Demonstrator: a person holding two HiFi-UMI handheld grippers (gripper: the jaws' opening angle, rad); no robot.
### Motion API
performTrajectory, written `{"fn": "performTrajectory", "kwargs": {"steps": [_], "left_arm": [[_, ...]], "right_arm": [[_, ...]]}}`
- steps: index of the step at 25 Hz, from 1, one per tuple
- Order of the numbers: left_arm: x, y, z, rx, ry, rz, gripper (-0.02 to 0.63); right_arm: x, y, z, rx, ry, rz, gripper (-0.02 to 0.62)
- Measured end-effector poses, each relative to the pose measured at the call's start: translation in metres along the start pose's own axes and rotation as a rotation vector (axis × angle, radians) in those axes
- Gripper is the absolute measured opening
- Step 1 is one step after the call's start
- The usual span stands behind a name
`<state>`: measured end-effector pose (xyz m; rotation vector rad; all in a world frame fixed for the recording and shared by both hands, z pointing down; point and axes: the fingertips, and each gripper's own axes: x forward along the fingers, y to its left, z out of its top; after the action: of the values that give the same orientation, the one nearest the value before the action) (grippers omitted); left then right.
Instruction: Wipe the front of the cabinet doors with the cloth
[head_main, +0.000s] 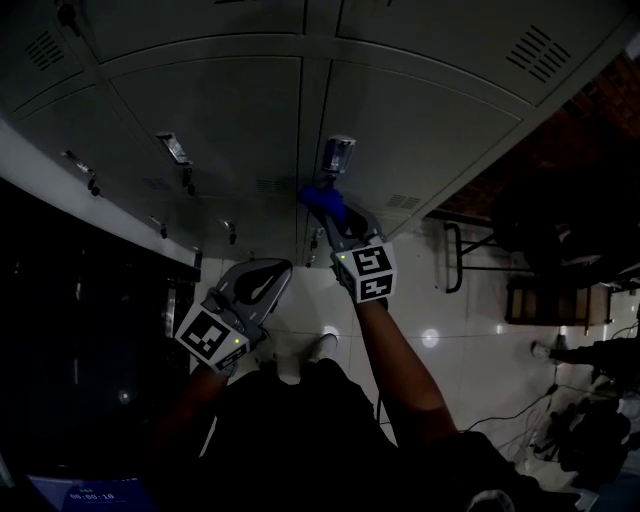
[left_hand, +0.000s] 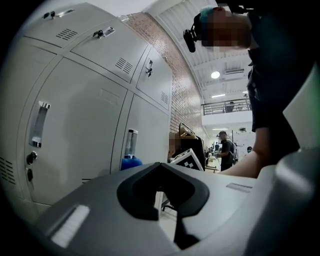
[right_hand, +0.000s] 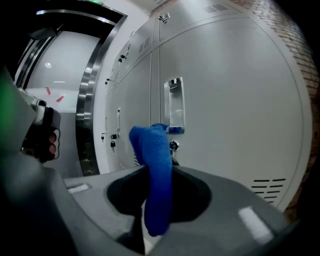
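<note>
Grey metal cabinet doors (head_main: 410, 120) fill the top of the head view. My right gripper (head_main: 335, 222) is shut on a blue cloth (head_main: 322, 200), whose bunched end touches the door just below a clear handle (head_main: 338, 155). In the right gripper view the cloth (right_hand: 156, 165) stands up from between the jaws, in front of that handle (right_hand: 173, 105) and a small lock. My left gripper (head_main: 265, 280) hangs lower and further from the doors, its jaws together with nothing in them. From the left gripper view (left_hand: 162, 195) the cloth (left_hand: 131, 162) shows beside the door.
A dark doorway with a steel frame (right_hand: 90, 100) lies left of the cabinets. A metal rack (head_main: 465, 255) stands on the glossy tiled floor (head_main: 430, 330) to the right. Other people (left_hand: 225, 147) stand far off down the hall. More doors with handles and locks (head_main: 175, 150) run leftward.
</note>
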<state>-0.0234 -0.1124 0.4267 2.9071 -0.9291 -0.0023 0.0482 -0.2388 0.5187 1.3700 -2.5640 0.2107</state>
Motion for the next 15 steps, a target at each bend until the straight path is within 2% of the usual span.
{"fn": "performTrajectory", "kwargs": {"steps": [3, 5, 11, 15], "left_arm": [[0.012, -0.01, 0.0, 0.004, 0.003, -0.025, 0.0], [0.02, -0.016, -0.002, 0.004, 0.009, -0.04, 0.0], [0.043, -0.035, -0.007, 0.013, 0.028, -0.075, 0.0], [0.056, -0.048, -0.01, -0.004, 0.038, -0.1, 0.0]], "right_arm": [[-0.013, -0.006, -0.009, 0.012, 0.006, 0.013, 0.084], [-0.025, -0.02, -0.016, 0.044, 0.001, -0.011, 0.084], [-0.056, -0.106, -0.031, 0.145, -0.02, -0.173, 0.084], [-0.074, -0.15, -0.034, 0.171, -0.003, -0.238, 0.084]]}}
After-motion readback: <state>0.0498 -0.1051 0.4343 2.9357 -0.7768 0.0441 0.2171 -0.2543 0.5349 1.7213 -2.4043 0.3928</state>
